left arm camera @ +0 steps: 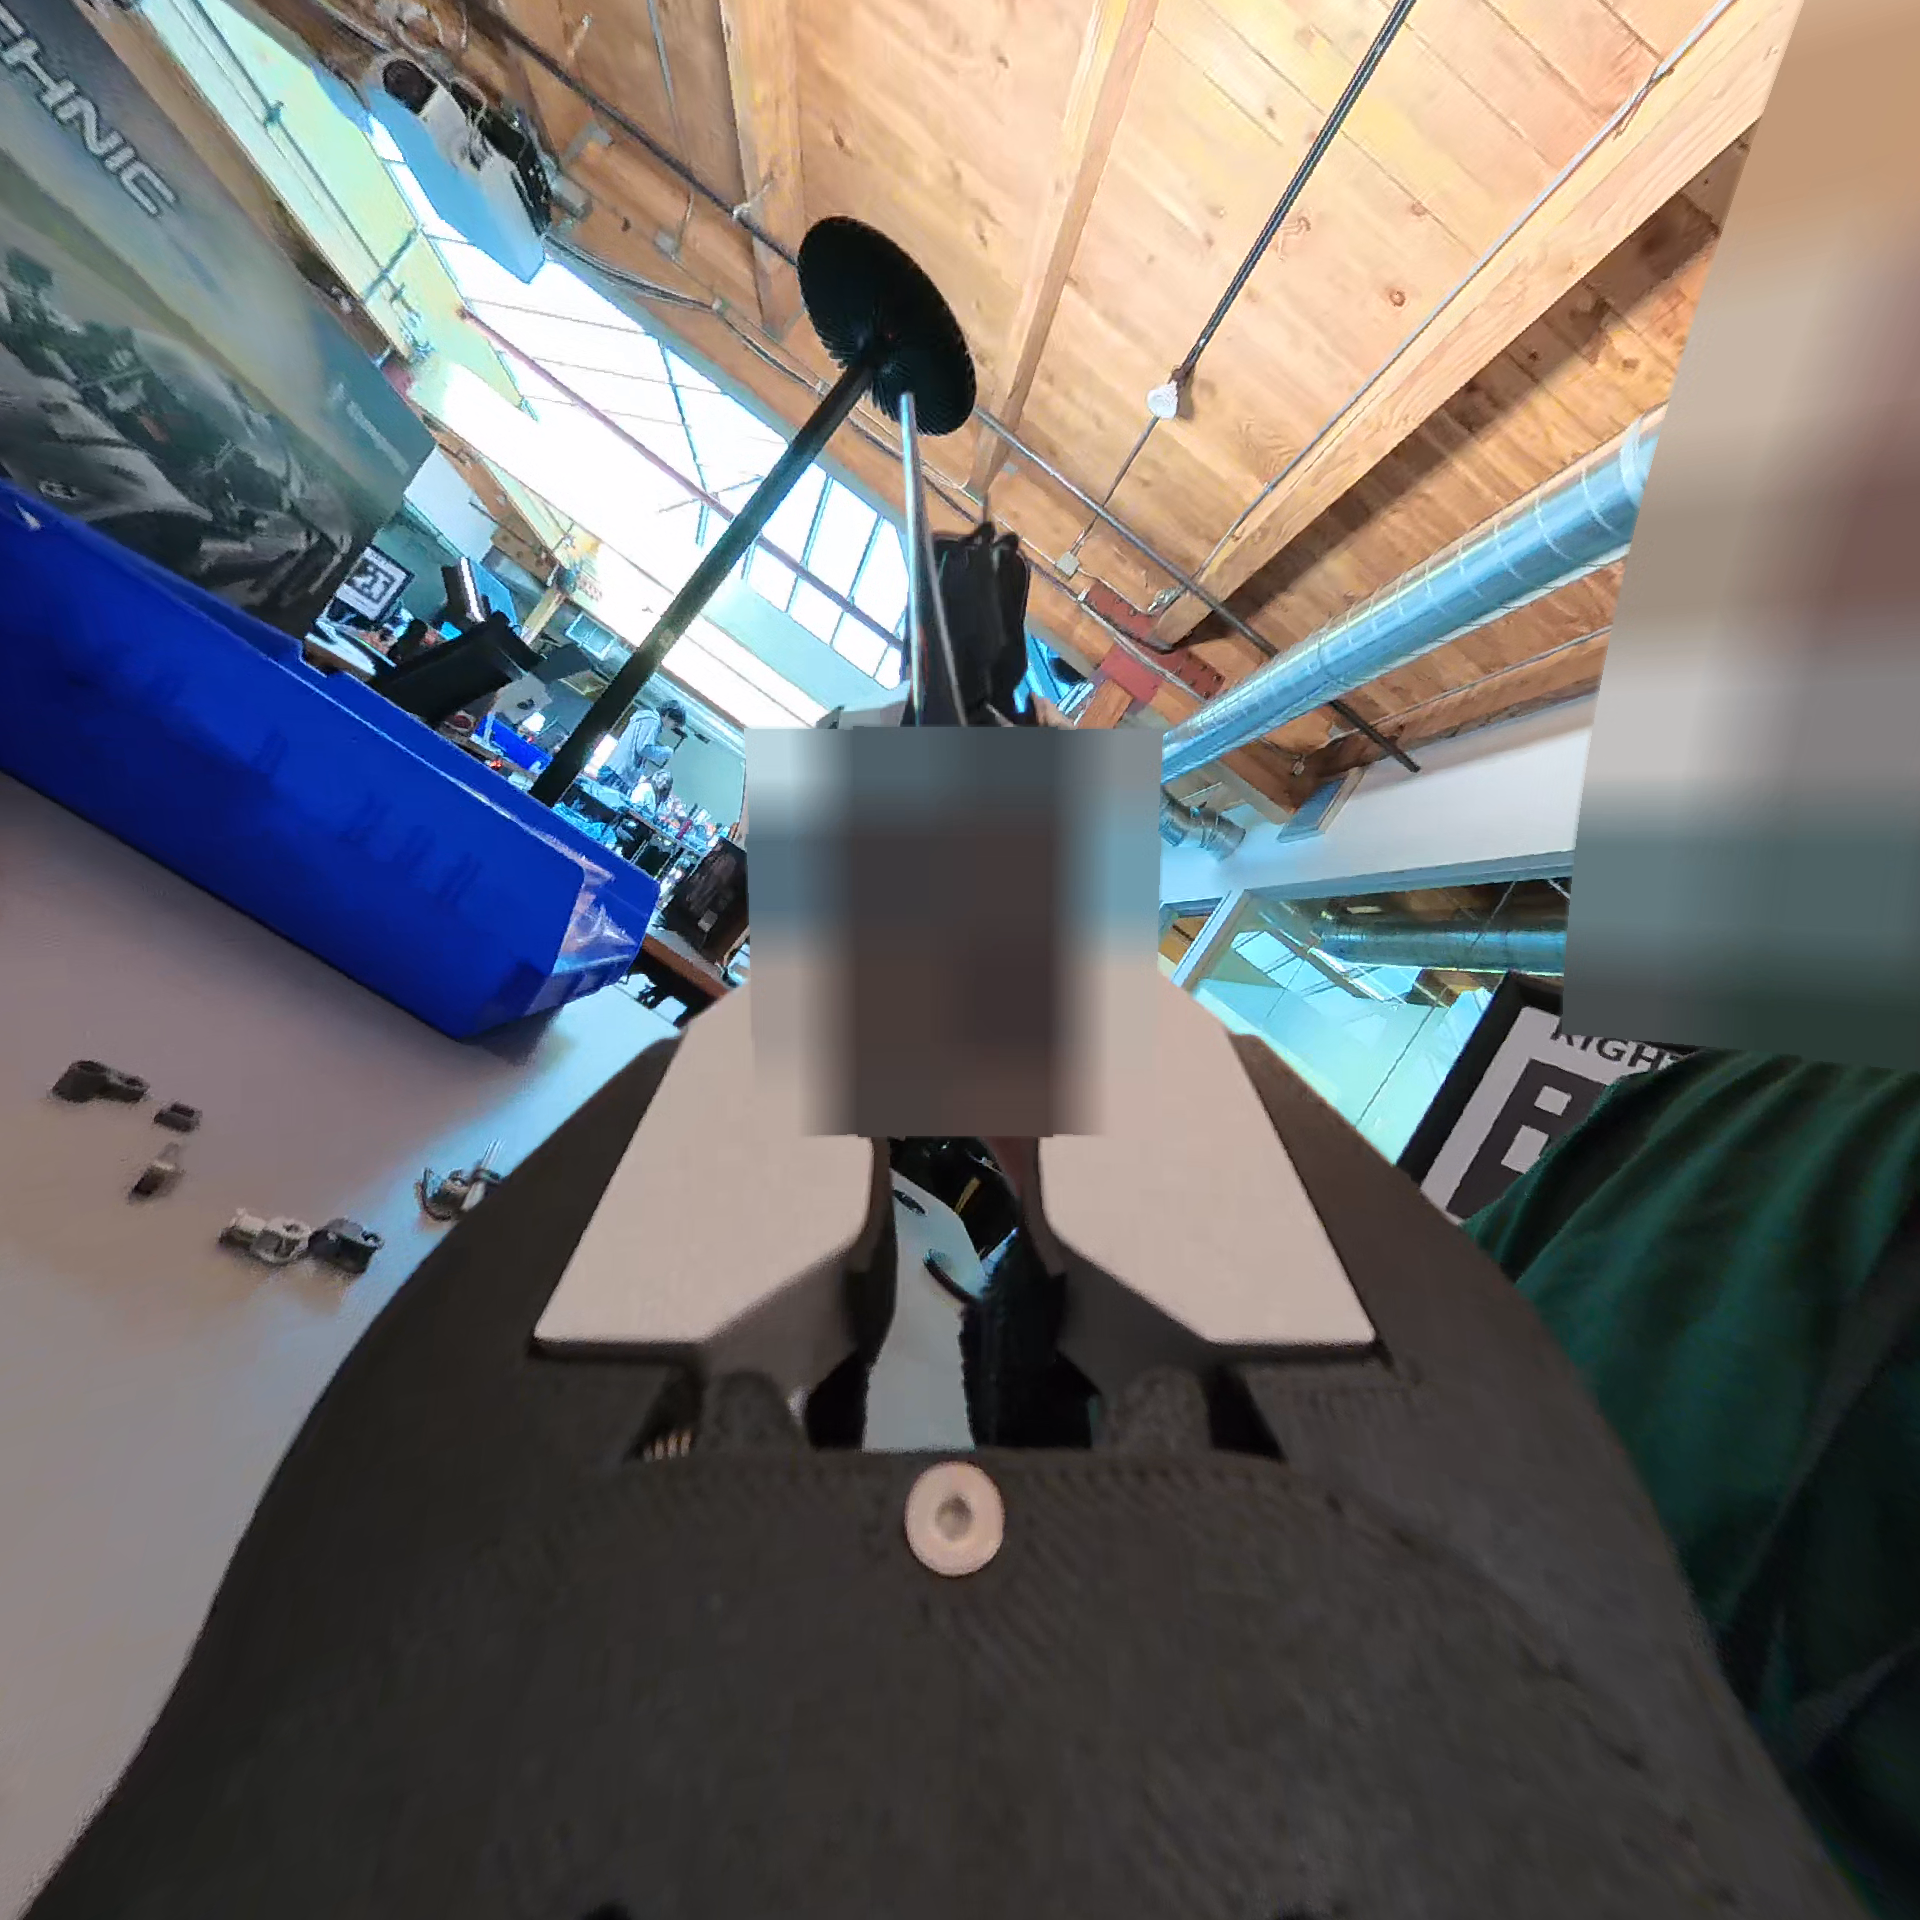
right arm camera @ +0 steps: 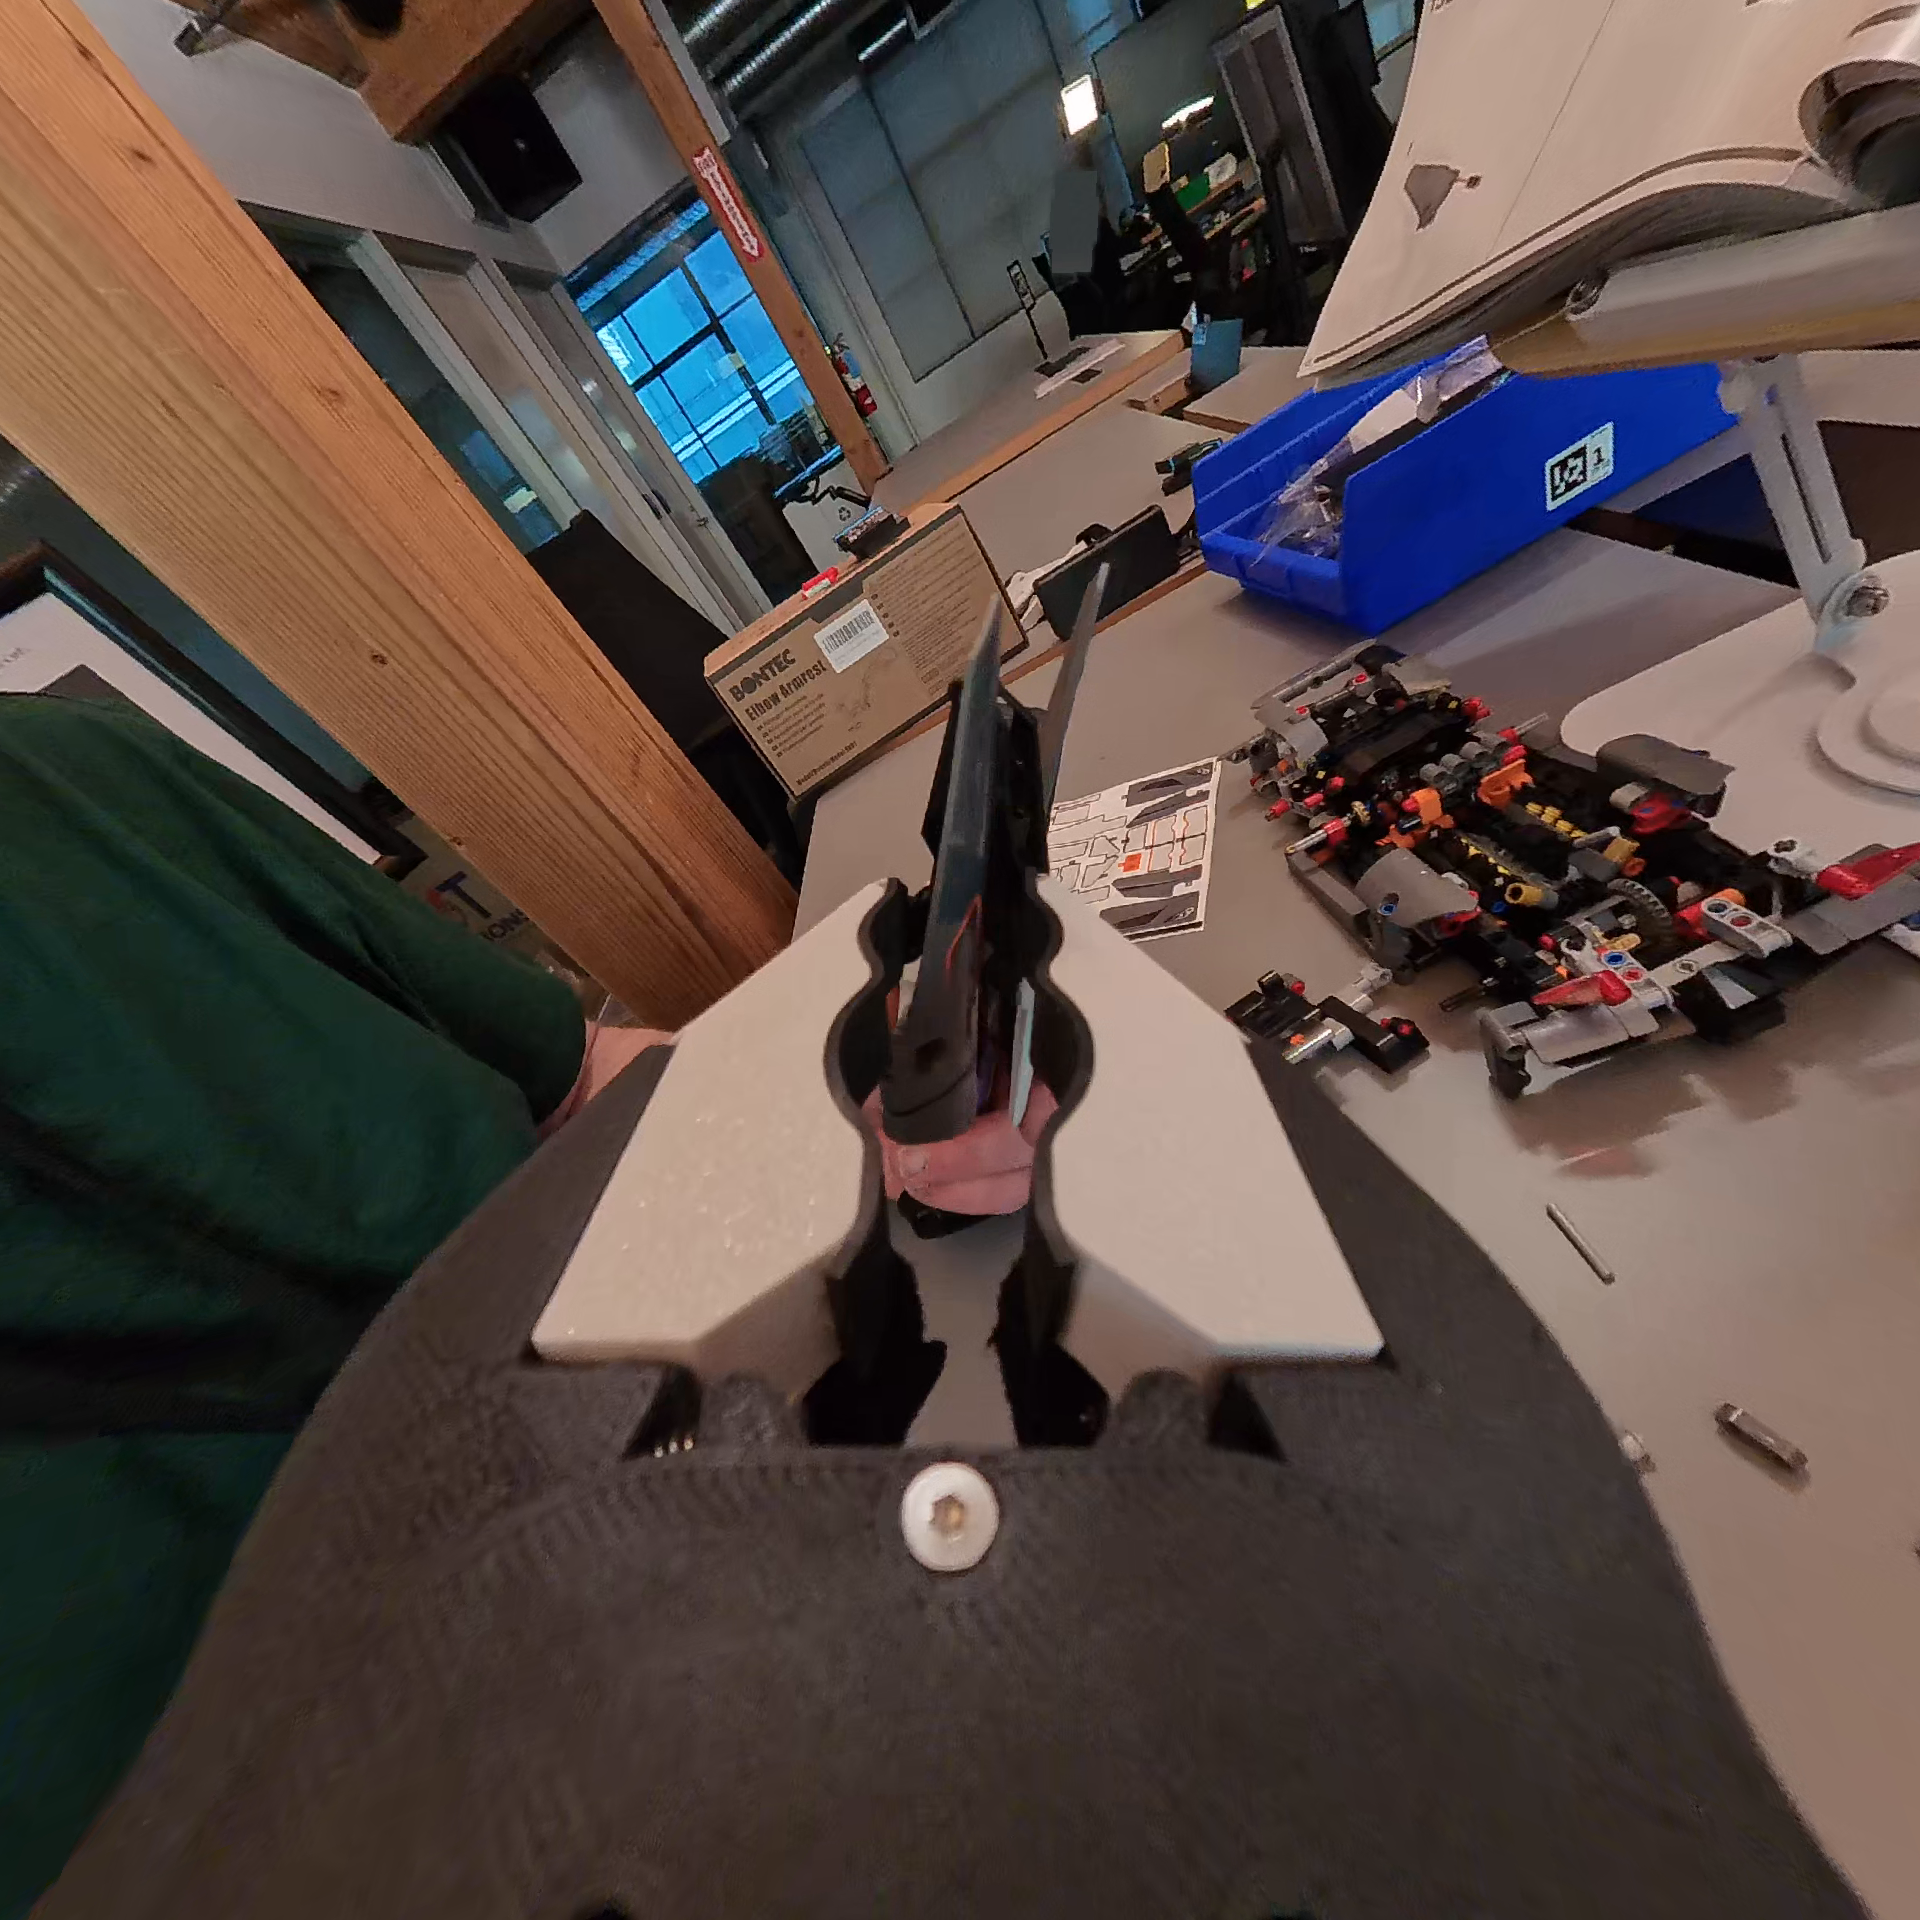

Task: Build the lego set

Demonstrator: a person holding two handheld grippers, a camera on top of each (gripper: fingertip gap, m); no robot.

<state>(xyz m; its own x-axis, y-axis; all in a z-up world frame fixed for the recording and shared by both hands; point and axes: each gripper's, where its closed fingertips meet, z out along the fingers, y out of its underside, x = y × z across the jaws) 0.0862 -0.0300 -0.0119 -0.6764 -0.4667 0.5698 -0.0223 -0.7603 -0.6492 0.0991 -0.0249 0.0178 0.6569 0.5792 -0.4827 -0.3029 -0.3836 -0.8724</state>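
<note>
My right gripper (right arm camera: pixel 966 935) is shut on a flat black lego panel assembly (right arm camera: pixel 982 821) with an orange mark, which it holds upright above the grey table (right arm camera: pixel 1455 1299). A bare hand (right arm camera: pixel 966 1164) shows behind the jaws. My left gripper (left arm camera: pixel 956 1039) points up toward the ceiling. Its jaws stand close together on a black lego piece (left arm camera: pixel 977 603) that sticks out above them; a mosaic patch hides the fingertips. The half-built lego car chassis (right arm camera: pixel 1538 862) lies on the table to the right, with a small black sub-assembly (right arm camera: pixel 1320 1023) in front of it.
A sticker sheet (right arm camera: pixel 1138 842) lies by the chassis, and loose pins (right arm camera: pixel 1761 1436) lie at right. Small grey parts (left arm camera: pixel 270 1236) lie at left. There is a blue bin (right arm camera: pixel 1455 520) (left arm camera: pixel 312 831), an instruction book on a stand (right arm camera: pixel 1610 187), a cardboard box (right arm camera: pixel 852 665), a wooden post (right arm camera: pixel 312 520) and a green sleeve (left arm camera: pixel 1714 1351). Less than 4 cm separates the two grippers' tips.
</note>
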